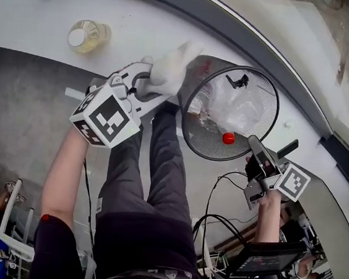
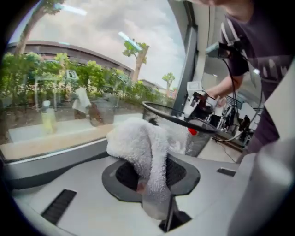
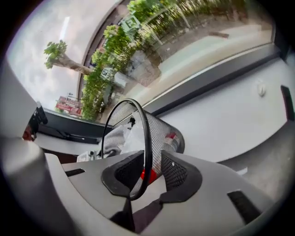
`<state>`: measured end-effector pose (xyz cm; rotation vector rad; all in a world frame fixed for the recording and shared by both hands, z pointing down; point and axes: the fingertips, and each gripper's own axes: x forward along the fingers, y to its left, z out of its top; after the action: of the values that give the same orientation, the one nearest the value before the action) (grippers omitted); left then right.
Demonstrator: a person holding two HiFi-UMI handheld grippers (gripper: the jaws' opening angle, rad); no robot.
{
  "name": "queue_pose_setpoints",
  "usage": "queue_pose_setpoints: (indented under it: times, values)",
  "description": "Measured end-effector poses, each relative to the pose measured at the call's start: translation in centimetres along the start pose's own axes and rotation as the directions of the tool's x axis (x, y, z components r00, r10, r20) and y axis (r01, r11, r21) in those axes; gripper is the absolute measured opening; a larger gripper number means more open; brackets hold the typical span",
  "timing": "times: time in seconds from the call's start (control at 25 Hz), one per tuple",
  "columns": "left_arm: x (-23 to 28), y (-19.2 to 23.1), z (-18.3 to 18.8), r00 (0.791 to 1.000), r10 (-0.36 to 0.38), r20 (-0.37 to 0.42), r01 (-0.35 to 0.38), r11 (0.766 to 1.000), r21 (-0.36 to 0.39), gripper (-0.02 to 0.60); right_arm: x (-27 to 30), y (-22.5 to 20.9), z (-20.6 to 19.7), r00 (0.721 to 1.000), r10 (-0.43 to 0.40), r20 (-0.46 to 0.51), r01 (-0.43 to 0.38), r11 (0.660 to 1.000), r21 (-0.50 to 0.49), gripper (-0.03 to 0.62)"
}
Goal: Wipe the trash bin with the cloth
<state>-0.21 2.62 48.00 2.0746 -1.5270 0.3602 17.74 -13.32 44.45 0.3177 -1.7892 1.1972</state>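
A black mesh trash bin (image 1: 206, 144) lies tilted on the white ledge (image 1: 45, 15), its mouth toward me. Inside it are a crumpled clear plastic bag (image 1: 235, 105) and a red cap (image 1: 228, 138). My left gripper (image 1: 158, 93) is shut on a white cloth (image 1: 170, 69) and holds it against the bin's outer left wall. In the left gripper view the cloth (image 2: 147, 147) bulges out of the left gripper (image 2: 152, 175), with the bin (image 2: 198, 138) just beyond. My right gripper (image 1: 253, 145) straddles the bin's lower right rim. In the right gripper view the bin's rim (image 3: 146, 138) runs between the jaws of the right gripper (image 3: 145, 173), with a gap on one side.
A bottle of yellow liquid (image 1: 86, 35) stands on the ledge at the far left. A dark window frame (image 1: 277, 60) curves behind the bin. Below are the person's legs (image 1: 157, 184), black cables (image 1: 218, 197) and a dark screen (image 1: 267, 259).
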Motion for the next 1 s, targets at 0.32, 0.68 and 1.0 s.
queue_pose_setpoints:
  times: [0.32,0.68,1.0]
  values:
    - [4.0,2.7,5.7,1.000,-0.003,-0.026,0.010,0.955,0.297,0.094,-1.5,0.5,7.4,0.975,-0.209,0.080,0.216,0.785,-0.580,0.143]
    - [5.4,-1.9,0.7,0.966,-0.122,-0.228,0.203,0.906,0.373,0.094,0.6,0.8,9.2,0.971,-0.239,-0.011,0.192,0.805,-0.562,0.029]
    - [2.9,-6.3,-2.2,0.974,-0.135,-0.183,0.186,0.937,0.296,0.094,-0.4,-1.3,6.3,0.997,-0.069,0.023,0.070,0.996,-0.049,0.068]
